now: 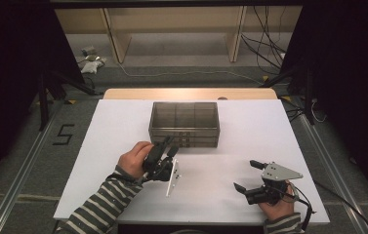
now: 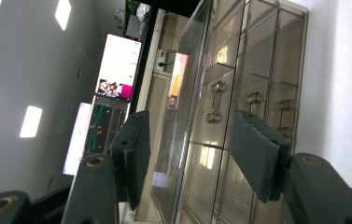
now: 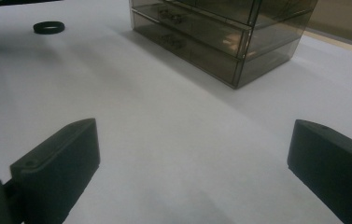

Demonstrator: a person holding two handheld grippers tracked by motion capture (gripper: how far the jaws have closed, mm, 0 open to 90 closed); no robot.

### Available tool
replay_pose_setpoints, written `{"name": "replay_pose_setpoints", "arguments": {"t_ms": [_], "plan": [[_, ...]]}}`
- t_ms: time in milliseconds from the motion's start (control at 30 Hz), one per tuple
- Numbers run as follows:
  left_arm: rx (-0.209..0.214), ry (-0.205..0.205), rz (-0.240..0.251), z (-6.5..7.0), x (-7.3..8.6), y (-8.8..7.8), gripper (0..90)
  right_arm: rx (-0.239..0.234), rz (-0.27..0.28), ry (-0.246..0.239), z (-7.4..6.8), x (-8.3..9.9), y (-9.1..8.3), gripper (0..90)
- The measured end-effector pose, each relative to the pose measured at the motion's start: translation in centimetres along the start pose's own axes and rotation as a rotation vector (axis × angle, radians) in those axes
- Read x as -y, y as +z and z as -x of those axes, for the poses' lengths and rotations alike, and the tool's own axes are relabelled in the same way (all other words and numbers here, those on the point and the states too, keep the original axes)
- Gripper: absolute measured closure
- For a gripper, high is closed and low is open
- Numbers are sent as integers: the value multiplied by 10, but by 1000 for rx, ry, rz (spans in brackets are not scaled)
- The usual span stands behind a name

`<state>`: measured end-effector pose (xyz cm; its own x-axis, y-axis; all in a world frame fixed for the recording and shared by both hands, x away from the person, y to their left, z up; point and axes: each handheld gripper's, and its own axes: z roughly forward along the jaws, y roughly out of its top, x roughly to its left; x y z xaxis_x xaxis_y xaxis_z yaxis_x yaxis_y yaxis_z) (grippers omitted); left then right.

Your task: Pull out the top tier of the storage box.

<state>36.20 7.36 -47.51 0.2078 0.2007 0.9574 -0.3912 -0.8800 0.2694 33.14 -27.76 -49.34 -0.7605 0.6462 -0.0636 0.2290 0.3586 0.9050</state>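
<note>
A smoked, see-through plastic drawer cabinet [image 1: 184, 124] is seen on a white worktop [image 1: 123, 122], toward its far edge at the middle. The left tool [image 1: 170, 145] is held just before the cabinet's front, at its near left corner, rolled onto its side; its jaws are part-spread with nothing pinched, and small dumbbell-shaped drawer knobs [image 2: 215, 108] are framed between them in the left gripper view. The right tool [image 1: 248, 175] is rested well apart from the cabinet, nearer the person and to its right, jaws spread wide over bare worktop. A small black ring [image 3: 48, 27] is seen lying left of the cabinet in the right gripper view. The cabinet is boxy, with brownish tinted walls, stacked shallow drawers in front and open compartments on top. A slip is judged likely: the knobs are small and glossy, so a pinch set off-centre could slide off. Since the cabinet looks light and is not steadied, it could be dragged along instead of a drawer being opened.
</note>
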Motion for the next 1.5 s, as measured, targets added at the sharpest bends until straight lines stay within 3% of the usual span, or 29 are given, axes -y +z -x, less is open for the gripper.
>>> {"name": "replay_pose_setpoints", "arguments": {"t_ms": [167,200,367,667,1233,1500], "plan": [[-15,34,-20,5,-2,3,470,0,0,0,0,0,0,34],[-37,50,-29,7,-3,5,472,1,-2,0,0,0,0,34],[-69,61,-50,11,-6,9,474,0,-4,-4,-1,0,0,34],[-88,102,-73,17,-7,16,488,0,-4,-6,-1,0,0,34],[-64,117,-95,21,-11,27,548,4,-1,-12,-2,0,0,34],[-30,126,-120,21,-15,36,580,5,-1,-13,-2,0,0,34]]}}
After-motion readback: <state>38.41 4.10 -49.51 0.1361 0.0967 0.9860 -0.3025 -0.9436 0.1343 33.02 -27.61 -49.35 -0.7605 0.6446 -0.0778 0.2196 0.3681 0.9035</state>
